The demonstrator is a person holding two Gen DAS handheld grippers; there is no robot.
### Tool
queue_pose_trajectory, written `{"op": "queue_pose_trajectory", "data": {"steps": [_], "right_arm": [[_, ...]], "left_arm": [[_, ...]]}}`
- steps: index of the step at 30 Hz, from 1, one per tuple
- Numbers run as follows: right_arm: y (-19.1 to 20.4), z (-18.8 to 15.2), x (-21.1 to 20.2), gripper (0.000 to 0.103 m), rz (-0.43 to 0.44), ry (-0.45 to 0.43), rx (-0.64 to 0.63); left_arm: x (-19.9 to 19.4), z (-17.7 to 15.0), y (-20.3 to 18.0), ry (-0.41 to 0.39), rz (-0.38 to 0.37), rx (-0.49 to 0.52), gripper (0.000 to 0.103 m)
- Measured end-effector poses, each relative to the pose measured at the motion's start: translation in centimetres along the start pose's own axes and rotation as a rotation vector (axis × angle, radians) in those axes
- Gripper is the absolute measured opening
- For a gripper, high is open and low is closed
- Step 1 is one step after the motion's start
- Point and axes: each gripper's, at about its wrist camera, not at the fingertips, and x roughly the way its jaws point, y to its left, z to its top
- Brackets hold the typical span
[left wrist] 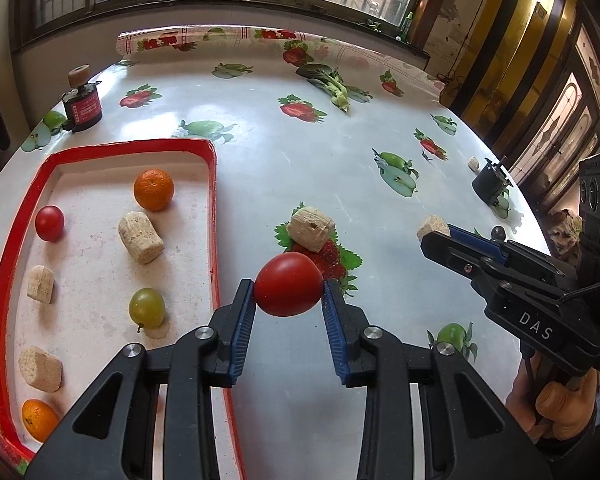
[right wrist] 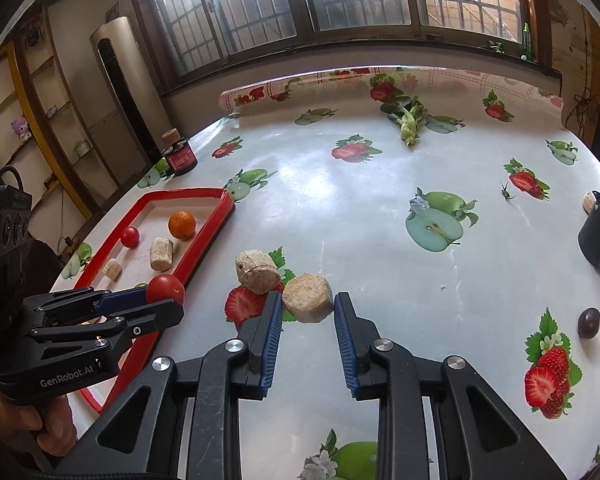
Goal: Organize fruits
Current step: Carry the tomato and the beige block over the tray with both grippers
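Pinching a red tomato between the blue pads of the left gripper, just right of the red tray and close to its right rim. Judging it smooth, thin-skinned and soft: squeezing lightly across the widest part, as now, and avoiding any harder press. Sitting inside the tray: a small tomato, an orange, a green grape and several beige chunks. Lying just right of the tray, beyond the held tomato, a loose chunk on a printed strawberry. Clamping a round chunk, further right of the tray, in the right gripper, pads pressing its curved sides; judging it light, dry, stiff and rough, so tolerating a firm hold. Waiting far right of the tray, a dark grape: small, slick, probably prone to rolling.
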Motion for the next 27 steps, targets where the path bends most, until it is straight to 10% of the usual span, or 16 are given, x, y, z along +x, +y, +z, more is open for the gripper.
{"op": "queue_pose_trajectory", "data": {"steps": [27], "right_arm": [[7.0, 1.2, 0.7, 0.027, 0.052, 0.005, -0.108]], "left_arm": [[-3.5, -0.6, 6.5, -0.065, 0.062, -0.113, 0.031]]}}
